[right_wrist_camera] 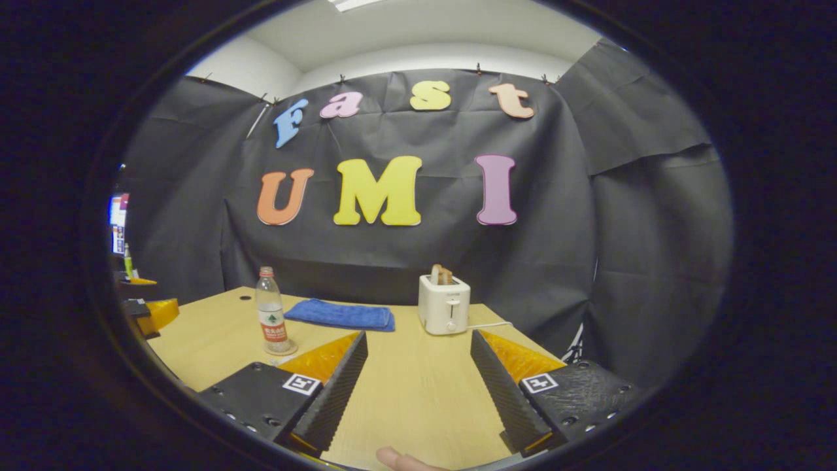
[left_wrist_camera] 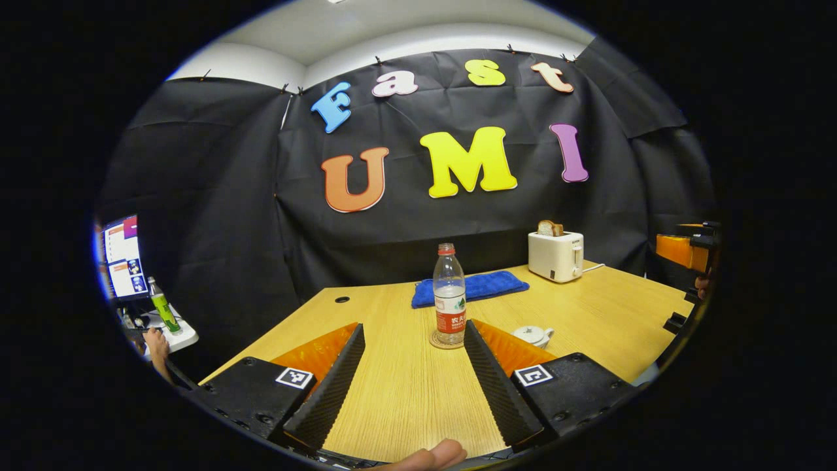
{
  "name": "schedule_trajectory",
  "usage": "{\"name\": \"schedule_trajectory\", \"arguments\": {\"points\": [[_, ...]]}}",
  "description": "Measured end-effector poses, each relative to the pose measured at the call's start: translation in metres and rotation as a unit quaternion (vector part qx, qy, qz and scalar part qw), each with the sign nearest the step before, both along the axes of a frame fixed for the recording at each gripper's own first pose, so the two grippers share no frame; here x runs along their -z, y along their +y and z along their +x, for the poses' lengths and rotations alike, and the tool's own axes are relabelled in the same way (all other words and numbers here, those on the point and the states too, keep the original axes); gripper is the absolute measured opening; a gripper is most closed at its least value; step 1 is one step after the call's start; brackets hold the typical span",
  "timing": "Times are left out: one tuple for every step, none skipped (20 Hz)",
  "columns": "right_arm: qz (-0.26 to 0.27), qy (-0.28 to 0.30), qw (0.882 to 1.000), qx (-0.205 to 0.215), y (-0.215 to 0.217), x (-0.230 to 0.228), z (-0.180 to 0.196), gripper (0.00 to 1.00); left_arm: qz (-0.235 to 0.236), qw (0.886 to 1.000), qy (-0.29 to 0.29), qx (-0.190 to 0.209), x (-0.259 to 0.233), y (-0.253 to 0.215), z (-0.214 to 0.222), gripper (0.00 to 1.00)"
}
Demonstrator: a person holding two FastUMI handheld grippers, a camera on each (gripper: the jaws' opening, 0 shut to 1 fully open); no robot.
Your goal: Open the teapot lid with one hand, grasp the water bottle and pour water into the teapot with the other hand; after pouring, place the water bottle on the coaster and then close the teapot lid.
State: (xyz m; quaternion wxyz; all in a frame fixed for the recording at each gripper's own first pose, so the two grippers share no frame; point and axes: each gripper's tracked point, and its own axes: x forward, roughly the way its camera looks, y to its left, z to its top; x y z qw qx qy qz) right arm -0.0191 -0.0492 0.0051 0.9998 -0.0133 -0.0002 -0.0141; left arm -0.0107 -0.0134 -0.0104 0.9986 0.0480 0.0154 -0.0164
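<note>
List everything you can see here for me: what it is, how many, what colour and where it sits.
water bottle: one, clear with a red cap and label, upright on the coaster mid-table.
coaster: one, pale brown, under the bottle.
teapot: one, white, lid on, right of the bottle, partly hidden in the left gripper view.
cloth: one, blue, flat at the table's far side.
toaster: one, white, toast sticking up, far right of the cloth.
table: one, light wood.
monitor: one, lit, far left beyond the table.
green bottle: one, by the monitor.
left gripper: one, open, above the table facing the bottle.
right gripper: one, open, facing the toaster.
</note>
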Motion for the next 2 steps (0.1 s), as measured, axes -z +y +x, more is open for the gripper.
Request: {"name": "schedule_trajectory", "arguments": {"points": [[0.004,0.003,1.0,-0.004,0.0017,0.0029,-0.0002,0.94,-0.002,1.0,-0.008,-0.009,-0.0046,0.0034,-0.0039,0.95],[0.005,0.009,1.0,-0.01,0.0067,0.0062,-0.0013,0.95,-0.006,1.0,-0.013,-0.02,-0.008,0.0078,-0.0074,0.95]]}}
